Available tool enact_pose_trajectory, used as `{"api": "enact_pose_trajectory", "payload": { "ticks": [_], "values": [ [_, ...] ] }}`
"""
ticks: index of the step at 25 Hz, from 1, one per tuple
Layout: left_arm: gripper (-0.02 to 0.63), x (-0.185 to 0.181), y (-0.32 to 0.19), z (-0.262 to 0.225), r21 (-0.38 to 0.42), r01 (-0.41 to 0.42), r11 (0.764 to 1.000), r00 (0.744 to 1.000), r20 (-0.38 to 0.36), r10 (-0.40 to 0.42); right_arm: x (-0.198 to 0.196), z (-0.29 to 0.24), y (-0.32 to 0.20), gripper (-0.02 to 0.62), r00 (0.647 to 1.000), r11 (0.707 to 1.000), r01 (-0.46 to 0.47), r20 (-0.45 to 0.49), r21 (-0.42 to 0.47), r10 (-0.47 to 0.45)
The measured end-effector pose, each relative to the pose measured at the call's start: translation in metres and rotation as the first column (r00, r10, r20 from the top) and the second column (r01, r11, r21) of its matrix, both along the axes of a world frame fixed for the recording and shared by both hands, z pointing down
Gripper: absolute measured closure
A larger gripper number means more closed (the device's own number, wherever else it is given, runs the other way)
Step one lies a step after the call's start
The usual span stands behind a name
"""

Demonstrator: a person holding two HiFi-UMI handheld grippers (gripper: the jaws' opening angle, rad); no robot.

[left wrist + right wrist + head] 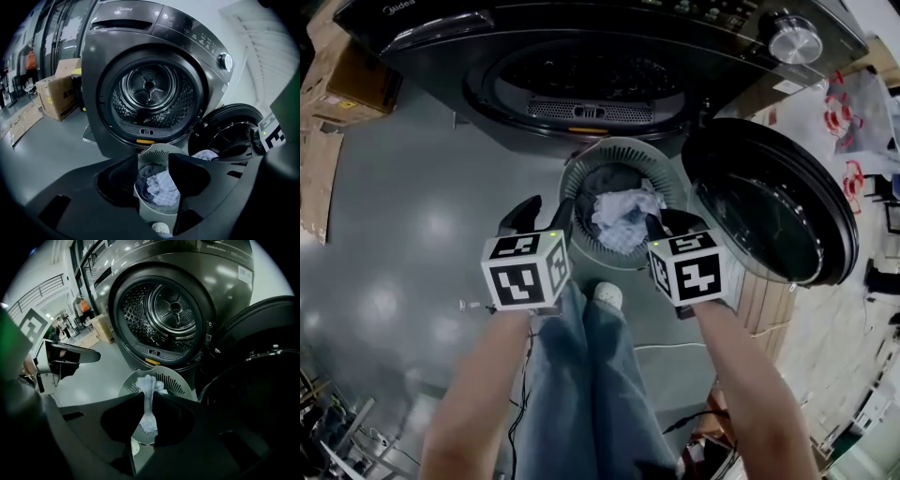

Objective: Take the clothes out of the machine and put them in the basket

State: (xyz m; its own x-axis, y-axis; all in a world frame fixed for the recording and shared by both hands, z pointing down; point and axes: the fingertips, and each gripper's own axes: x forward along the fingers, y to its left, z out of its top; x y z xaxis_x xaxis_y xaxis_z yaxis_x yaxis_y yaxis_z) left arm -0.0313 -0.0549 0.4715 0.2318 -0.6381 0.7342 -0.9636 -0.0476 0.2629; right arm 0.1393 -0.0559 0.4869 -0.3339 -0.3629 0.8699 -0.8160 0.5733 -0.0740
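A pale round basket (623,147) stands on the floor in front of the dark washing machine (581,75). The machine's door (769,211) hangs open at the right. A dark garment and a light checked one (623,220) lie in the basket. My right gripper (667,225) hangs over the basket's right rim, shut on a strip of pale cloth (148,385) that dangles between its jaws (147,404). At the basket's left rim my left gripper (542,214) stands open; the basket (154,151) and its clothes (161,185) show through its empty gap (154,180). The drum (150,89) looks empty.
Cardboard boxes (347,84) stand left of the machine. The person's jeans-clad legs (581,375) and a white shoe (607,295) are just behind the basket. Cables lie on the grey floor (412,206). Red-marked clutter (844,112) sits at the far right.
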Motion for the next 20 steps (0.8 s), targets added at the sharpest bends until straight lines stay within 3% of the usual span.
{"api": "enact_pose_trajectory", "payload": {
  "ticks": [6, 9, 10, 20],
  "values": [
    [0.405, -0.011, 0.01, 0.006, -0.006, 0.017, 1.0, 1.0, -0.005, -0.017, -0.002, 0.011, 0.003, 0.515, 0.997, 0.997, -0.071, 0.027, -0.01, 0.071],
    [0.405, -0.013, 0.011, 0.004, -0.008, 0.006, 1.0, 1.0, 0.001, -0.006, -0.011, 0.017, 0.007, 0.31, 0.996, 0.996, -0.065, 0.054, -0.057, 0.068],
    [0.405, -0.013, 0.011, 0.002, -0.008, 0.003, 1.0, 1.0, 0.003, -0.003, -0.013, 0.018, 0.007, 0.271, 0.996, 0.996, -0.063, 0.057, -0.069, 0.067],
    [0.405, 0.002, 0.01, -0.046, -0.011, -0.048, 0.999, 0.999, 0.024, 0.048, -0.009, -0.028, 0.007, 0.253, 0.989, 0.982, -0.106, 0.087, -0.153, 0.121]
  ]
}}
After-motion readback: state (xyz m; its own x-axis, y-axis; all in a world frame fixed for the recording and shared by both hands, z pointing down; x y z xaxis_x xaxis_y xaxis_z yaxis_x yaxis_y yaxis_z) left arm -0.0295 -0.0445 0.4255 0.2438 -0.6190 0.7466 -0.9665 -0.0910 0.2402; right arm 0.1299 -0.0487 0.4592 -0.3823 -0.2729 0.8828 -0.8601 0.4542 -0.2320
